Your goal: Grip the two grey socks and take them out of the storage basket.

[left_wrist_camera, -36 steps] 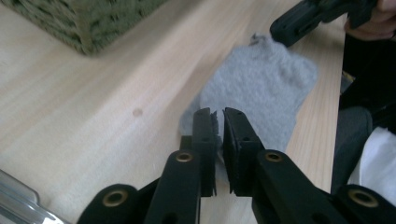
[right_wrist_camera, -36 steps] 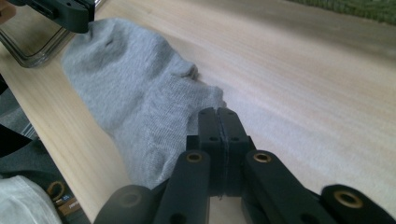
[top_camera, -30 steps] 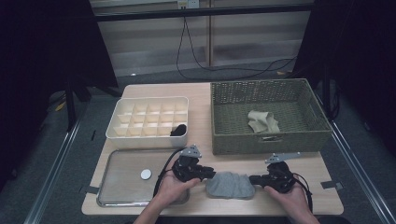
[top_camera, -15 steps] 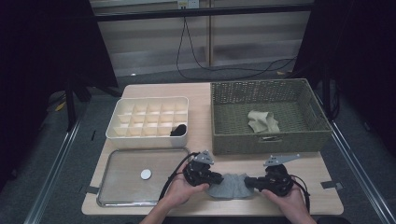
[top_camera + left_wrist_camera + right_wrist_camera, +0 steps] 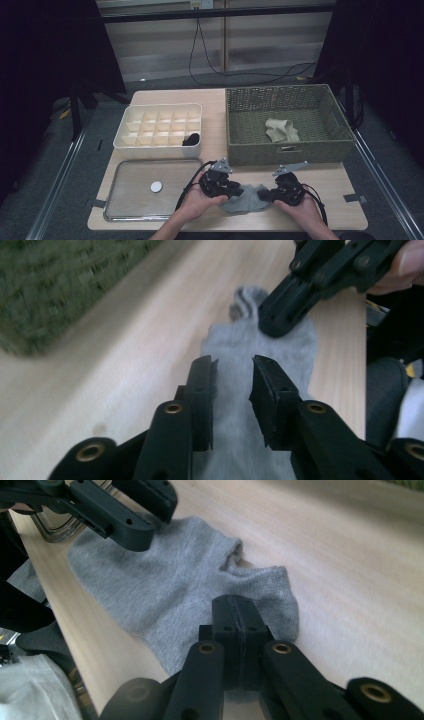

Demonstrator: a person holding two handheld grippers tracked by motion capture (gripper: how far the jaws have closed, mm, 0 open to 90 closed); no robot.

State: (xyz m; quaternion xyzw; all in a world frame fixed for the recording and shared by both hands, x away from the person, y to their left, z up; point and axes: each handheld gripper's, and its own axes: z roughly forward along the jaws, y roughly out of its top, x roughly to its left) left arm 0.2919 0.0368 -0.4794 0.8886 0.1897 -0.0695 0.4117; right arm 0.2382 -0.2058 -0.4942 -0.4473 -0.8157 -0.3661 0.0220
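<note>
Probably lab: black curtains [image 5: 45, 60], cables [image 5: 210, 55].

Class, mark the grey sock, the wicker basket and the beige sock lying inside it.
grey sock [image 5: 175, 587]: right gripper view, mid-fabric.
wicker basket [image 5: 260, 150]: high view, front wall.
beige sock [image 5: 281, 130]: high view, its middle.

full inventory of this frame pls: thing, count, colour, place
grey sock: 1, grey, flat on table's near edge, between the grippers
beige sock: 1, beige, inside basket
basket: 1, green-brown wicker, right rear
divided box: 1, cream, left rear
dark item: 1, black, box's near-right cell
tray: 1, metal, near left
disc: 1, white, on tray
table: 1, light wood
left gripper: 1, black, open over grey sock
right gripper: 1, black, shut on grey sock's edge
</note>
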